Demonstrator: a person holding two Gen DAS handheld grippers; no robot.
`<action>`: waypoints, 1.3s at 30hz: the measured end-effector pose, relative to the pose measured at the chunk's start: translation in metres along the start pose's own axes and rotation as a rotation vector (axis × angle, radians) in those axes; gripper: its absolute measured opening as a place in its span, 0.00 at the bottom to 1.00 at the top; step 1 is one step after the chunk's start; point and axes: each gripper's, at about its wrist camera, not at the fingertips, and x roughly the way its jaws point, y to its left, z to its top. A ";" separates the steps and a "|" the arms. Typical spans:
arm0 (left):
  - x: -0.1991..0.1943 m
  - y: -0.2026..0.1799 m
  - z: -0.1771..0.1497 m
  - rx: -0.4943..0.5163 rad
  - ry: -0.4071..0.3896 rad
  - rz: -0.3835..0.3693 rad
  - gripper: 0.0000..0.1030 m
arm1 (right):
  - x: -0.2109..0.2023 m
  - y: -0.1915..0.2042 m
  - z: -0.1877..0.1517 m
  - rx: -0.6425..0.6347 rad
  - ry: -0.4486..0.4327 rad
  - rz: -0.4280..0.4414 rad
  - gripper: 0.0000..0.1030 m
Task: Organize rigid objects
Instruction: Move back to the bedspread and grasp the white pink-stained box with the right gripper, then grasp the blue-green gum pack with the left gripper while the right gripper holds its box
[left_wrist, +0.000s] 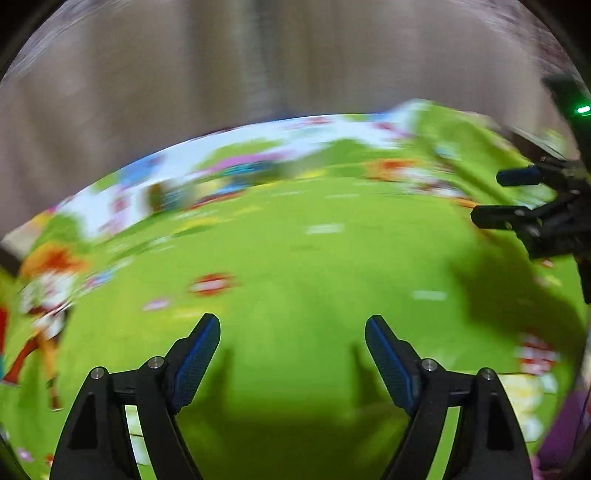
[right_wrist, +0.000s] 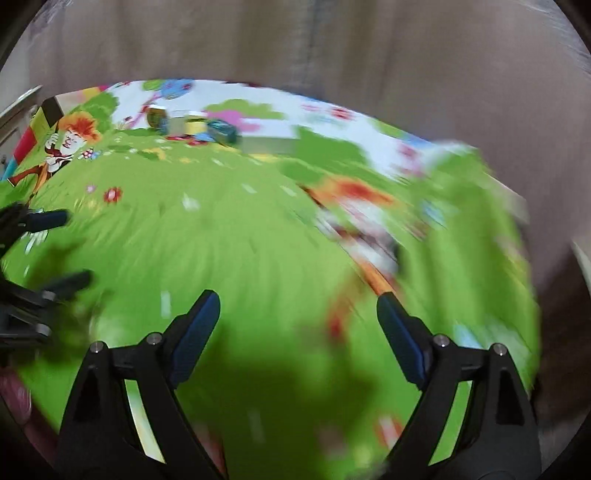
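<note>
Both views are blurred by motion. A small cluster of objects (right_wrist: 192, 127) stands at the far edge of the green cartoon play mat (right_wrist: 258, 240): a dark cup-like item, a yellow-white container and a teal item. In the left wrist view the same cluster (left_wrist: 173, 195) is a smear at the far left. My left gripper (left_wrist: 293, 325) is open and empty above the mat. My right gripper (right_wrist: 298, 302) is open and empty too. Each gripper shows at the side of the other's view, the right gripper (left_wrist: 491, 195) and the left gripper (right_wrist: 74, 247).
The mat (left_wrist: 295, 258) covers a raised surface with a beige curtain (right_wrist: 295, 40) behind it. The mat's far edge drops off toward the curtain. A green light (left_wrist: 583, 109) glows on the right gripper's body.
</note>
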 end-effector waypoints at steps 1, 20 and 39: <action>0.004 0.019 0.000 -0.031 0.011 0.022 0.80 | 0.026 -0.002 0.018 0.027 0.031 0.030 0.86; 0.042 0.082 0.008 -0.162 0.091 0.081 0.80 | 0.279 -0.023 0.248 -0.148 0.301 0.774 0.86; 0.185 0.060 0.146 -0.450 0.192 -0.060 0.80 | 0.173 0.015 0.105 -0.306 0.055 0.311 0.69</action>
